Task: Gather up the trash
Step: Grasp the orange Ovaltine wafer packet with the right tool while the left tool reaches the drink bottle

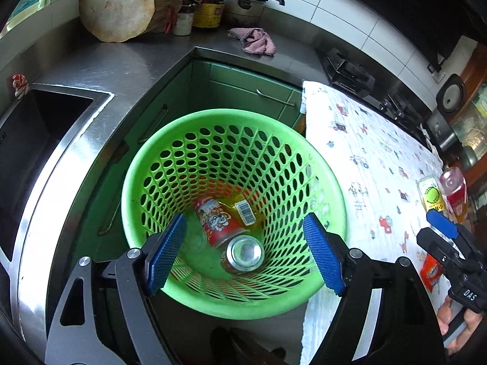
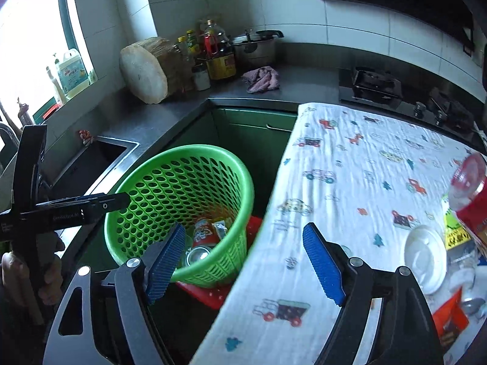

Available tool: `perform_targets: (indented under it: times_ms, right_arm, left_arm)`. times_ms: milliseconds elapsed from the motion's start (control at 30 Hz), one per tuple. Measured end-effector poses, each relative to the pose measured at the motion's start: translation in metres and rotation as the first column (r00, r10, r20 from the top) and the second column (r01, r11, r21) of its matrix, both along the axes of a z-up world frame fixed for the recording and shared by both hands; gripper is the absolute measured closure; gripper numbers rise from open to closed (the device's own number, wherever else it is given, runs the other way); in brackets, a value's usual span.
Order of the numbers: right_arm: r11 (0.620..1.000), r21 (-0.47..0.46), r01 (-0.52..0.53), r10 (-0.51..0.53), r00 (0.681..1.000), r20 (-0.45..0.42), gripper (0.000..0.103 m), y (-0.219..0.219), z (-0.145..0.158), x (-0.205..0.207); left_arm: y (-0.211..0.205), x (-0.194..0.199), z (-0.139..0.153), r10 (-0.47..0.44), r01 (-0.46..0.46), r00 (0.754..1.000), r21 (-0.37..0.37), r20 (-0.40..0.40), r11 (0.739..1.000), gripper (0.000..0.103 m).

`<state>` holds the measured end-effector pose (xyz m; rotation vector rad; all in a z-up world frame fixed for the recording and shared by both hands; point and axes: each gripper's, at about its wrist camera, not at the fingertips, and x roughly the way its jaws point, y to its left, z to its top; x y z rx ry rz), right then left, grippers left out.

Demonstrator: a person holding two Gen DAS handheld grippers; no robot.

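We look down into a green perforated plastic basket (image 1: 234, 152) standing on the floor in the corner between the steel sink (image 1: 45, 140) and the bench draped with a white cloth printed with small cars (image 2: 350, 182). Our left gripper (image 1: 245, 249) hangs over the basket mouth, released, its blue ribbed pads wide apart with nothing between them. At the bottom lie a red printed drinks can (image 1: 217, 219), a second can seen end-on by its silver top (image 1: 245, 251), and a yellowish wrapper with a barcode (image 1: 246, 211); a clear item beside the cans is too faint to name. Our right gripper (image 2: 243, 261) is also released and empty, held above the near edge of the cloth; in its view the basket hides most of a red object beneath it (image 2: 213, 292), which we cannot identify. At the right edge of that view, blurred and cut off, stand a red-capped clear bottle (image 2: 470, 188), a white round lid or dish (image 2: 424, 258), and an orange packet (image 2: 450, 316). The labels there are unreadable. A person's fingers (image 1: 447, 319) show partly behind the right gripper's handle.
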<state>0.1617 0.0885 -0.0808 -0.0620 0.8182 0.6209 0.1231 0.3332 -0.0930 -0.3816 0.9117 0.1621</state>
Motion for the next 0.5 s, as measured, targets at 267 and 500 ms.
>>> perform_targets:
  times_ms: [267, 500]
  right_arm:
    - [0.981, -0.020, 0.193, -0.193, 0.981, -0.017, 0.022, -0.094, -0.009, -0.020]
    - [0.909, -0.031, 0.416, -0.417, 0.905, -0.082, 0.022, -0.177, -0.030, -0.033]
  left_arm:
    - [-0.056, 0.011, 0.008, -0.088, 0.088, 0.996, 0.001, 0.020, 0.996, 0.024]
    - [-0.105, 0.029, 0.014, -0.197, 0.197, 0.980, 0.004, 0.029, 0.980, 0.024]
